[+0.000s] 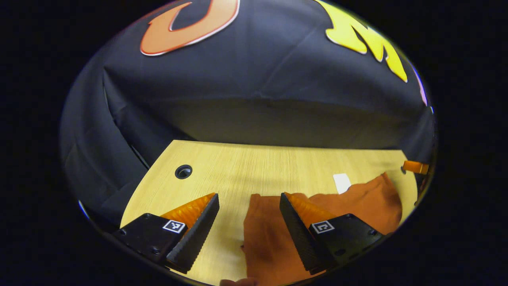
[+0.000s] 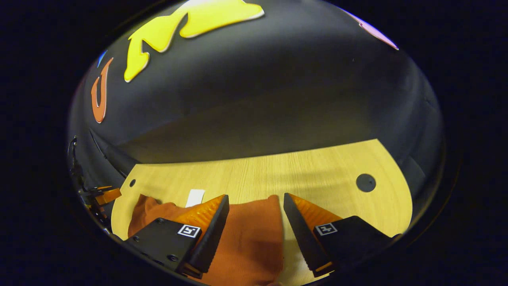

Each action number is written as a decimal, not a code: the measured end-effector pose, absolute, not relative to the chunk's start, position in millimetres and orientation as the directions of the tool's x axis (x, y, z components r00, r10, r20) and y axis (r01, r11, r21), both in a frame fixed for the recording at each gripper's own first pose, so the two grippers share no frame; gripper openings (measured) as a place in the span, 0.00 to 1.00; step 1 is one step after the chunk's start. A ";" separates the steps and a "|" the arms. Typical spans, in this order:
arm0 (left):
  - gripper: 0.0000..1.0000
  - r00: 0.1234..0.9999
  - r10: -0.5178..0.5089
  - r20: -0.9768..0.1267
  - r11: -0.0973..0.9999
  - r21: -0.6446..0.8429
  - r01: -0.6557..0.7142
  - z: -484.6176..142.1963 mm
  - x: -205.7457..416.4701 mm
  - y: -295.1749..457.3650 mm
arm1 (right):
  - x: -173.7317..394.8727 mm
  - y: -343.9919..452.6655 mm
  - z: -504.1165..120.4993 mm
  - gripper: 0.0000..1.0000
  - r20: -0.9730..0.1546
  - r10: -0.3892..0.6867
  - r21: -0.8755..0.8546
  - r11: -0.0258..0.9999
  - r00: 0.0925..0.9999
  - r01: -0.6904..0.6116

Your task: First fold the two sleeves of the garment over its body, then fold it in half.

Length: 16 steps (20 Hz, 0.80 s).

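The orange garment (image 1: 337, 202) lay flat on the wooden table (image 1: 246, 167), at lower right of the left gripper view. It appeared soft and limp; an edge hold seemed advisable. Left gripper (image 1: 249, 198) and right gripper (image 2: 256, 200) hovered with jaws apart, holding nothing.

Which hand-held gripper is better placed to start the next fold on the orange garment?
Neither clearly; slight edge to the right hand-held gripper, judging loosely. Its open jaws straddle the garment's far edge. The left hand-held gripper, also open, sits beside the cloth's side edge, mostly over bare table.
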<state>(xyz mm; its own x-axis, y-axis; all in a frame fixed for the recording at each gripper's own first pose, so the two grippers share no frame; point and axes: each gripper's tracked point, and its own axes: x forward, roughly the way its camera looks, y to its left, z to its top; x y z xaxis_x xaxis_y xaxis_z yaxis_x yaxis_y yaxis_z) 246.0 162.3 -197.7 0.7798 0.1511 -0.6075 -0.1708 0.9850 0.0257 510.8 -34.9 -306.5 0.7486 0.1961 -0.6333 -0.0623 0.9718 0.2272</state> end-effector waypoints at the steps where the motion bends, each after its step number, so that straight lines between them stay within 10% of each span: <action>1: 0.99 0.800 0.152 -0.580 0.984 0.010 -0.179 -182.5 239.2 154.1 | 505.5 -36.6 -287.8 0.90 -0.599 0.175 0.202 0.977 0.781 -0.064; 16: 0.98 0.994 0.054 -0.097 0.997 -0.050 -0.060 27.8 -10.2 62.1 | 189.9 4.1 -9.8 0.94 -0.085 0.073 0.065 0.996 0.994 -0.068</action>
